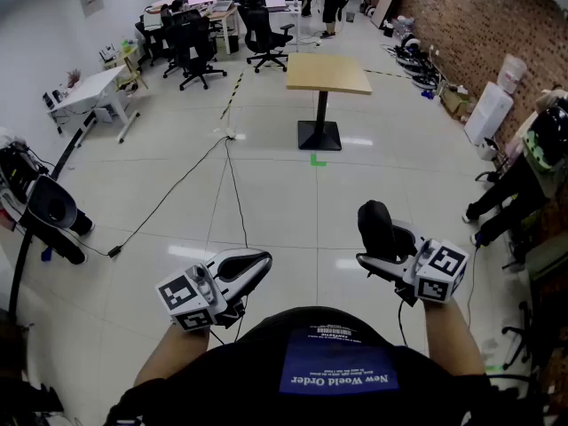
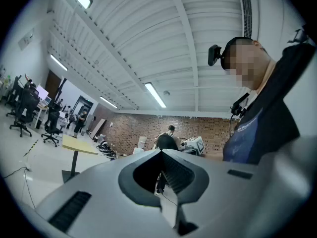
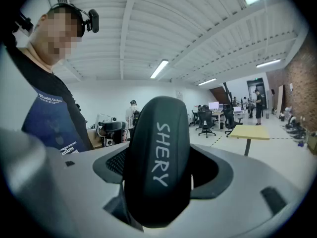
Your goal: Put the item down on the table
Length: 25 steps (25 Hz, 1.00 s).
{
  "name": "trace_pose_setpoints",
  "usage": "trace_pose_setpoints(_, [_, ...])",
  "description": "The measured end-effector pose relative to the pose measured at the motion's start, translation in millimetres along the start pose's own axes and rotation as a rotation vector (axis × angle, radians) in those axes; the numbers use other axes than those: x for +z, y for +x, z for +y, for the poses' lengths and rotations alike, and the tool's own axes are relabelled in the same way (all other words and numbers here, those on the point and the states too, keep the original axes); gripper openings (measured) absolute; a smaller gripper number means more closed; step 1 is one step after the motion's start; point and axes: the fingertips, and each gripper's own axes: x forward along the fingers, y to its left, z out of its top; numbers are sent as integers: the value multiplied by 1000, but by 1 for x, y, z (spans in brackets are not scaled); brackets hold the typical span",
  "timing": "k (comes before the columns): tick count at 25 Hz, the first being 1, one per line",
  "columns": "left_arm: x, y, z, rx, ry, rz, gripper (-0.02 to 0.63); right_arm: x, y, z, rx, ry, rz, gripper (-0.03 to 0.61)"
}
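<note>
My right gripper [image 1: 383, 254] is shut on a black oblong case [image 1: 376, 226] that stands up between its jaws. In the right gripper view the case [image 3: 157, 160] fills the middle and bears the white print "SHERY". My left gripper [image 1: 251, 269] is held at waist height, shut, with nothing between its jaws; the left gripper view shows only the room past the gripper [image 2: 163, 177]. A square wooden table [image 1: 327, 72] on a black pedestal stands a few metres ahead on the tiled floor, far from both grippers. It also shows small as the table [image 3: 250, 132] and the table [image 2: 79, 145].
Cables [image 1: 226, 180] run across the floor between me and the table. Office chairs [image 1: 197, 47] and desks stand at the far left, a brick wall [image 1: 484, 20] with clutter on the right, and a black machine [image 1: 49, 216] at my left.
</note>
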Motion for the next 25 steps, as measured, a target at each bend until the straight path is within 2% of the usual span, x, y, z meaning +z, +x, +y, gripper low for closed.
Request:
trace_pose_setpoints(6, [3, -3, 22, -3, -11, 12, 3, 4, 21, -10, 2, 11, -3, 339])
trace_pose_setpoints(11, [2, 23, 39, -3, -11, 25, 3, 2, 22, -44, 8, 30, -9, 339])
trace_pose_setpoints(14, [4, 50, 53, 10, -7, 34, 3, 3, 22, -76, 27, 35, -20, 339])
trace_pose_setpoints(19, [31, 114, 73, 29, -15, -36, 3, 12, 20, -145, 85, 15, -25, 339])
trace_pose_setpoints(25, [30, 189, 114, 101, 23, 2, 3, 32, 8, -235, 133, -2, -43, 339])
